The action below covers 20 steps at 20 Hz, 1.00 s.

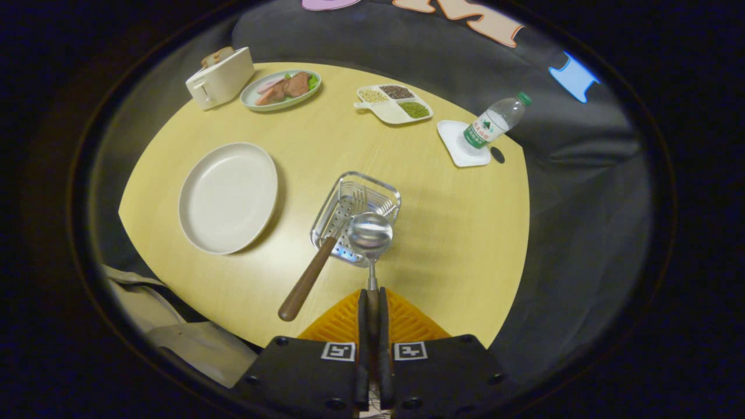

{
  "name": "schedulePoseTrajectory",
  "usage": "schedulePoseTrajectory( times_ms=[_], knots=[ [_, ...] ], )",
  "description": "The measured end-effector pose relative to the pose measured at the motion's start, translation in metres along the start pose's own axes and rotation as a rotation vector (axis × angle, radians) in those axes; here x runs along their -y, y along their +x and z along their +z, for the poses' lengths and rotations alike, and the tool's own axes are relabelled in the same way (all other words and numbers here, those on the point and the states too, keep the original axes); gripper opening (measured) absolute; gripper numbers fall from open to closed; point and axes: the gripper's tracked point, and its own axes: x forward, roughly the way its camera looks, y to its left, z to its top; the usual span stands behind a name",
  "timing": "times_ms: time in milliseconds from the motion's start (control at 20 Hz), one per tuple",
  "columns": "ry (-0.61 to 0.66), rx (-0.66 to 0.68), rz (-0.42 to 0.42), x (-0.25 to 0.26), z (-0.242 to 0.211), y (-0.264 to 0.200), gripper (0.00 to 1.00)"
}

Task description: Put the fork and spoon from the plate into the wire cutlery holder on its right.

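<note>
- Two fingers (362, 302) of the gripper (372, 294) are pressed close together on the handle of a spoon (370, 235), which is held upright between them with its bowl just ahead of the tips.
- The spoon's bowl is seen over the near rim of the wire cutlery holder (384, 195), which is set on the yellow table (454, 244) to the right of the white plate (228, 196).
- A fork (317, 262) with a brown wooden handle is already lodged in the holder, its metal head inside the basket and its handle leaning out over the near-left rim toward the fingers.
- No cutlery is left on the white plate.
- Farther back, a toaster (221, 78), a dish of food (282, 90) and a divided tray of grains (394, 103) are lined up along the table's far side.
- A water bottle (495, 123) is stood on a small white coaster (457, 148) well to the right.
</note>
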Motion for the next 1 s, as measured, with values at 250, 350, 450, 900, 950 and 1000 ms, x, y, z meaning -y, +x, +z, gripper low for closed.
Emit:
schedulePoseTrajectory(
  times_ms=[250, 350, 450, 900, 950, 1000],
  knots=[
    [0.036, 0.069, -0.007, 0.001, 0.017, -0.007, 0.47],
    [0.053, 0.099, -0.004, 0.001, 0.020, -0.013, 0.65],
    [0.074, 0.130, -0.013, 0.003, 0.024, -0.016, 0.82],
    [0.293, 0.476, 0.032, -0.015, 0.059, -0.066, 0.99],
    [0.306, 0.539, 0.018, -0.014, 0.062, -0.073, 0.99],
    [0.319, 0.603, -0.002, -0.012, 0.066, -0.082, 0.99]
  ],
)
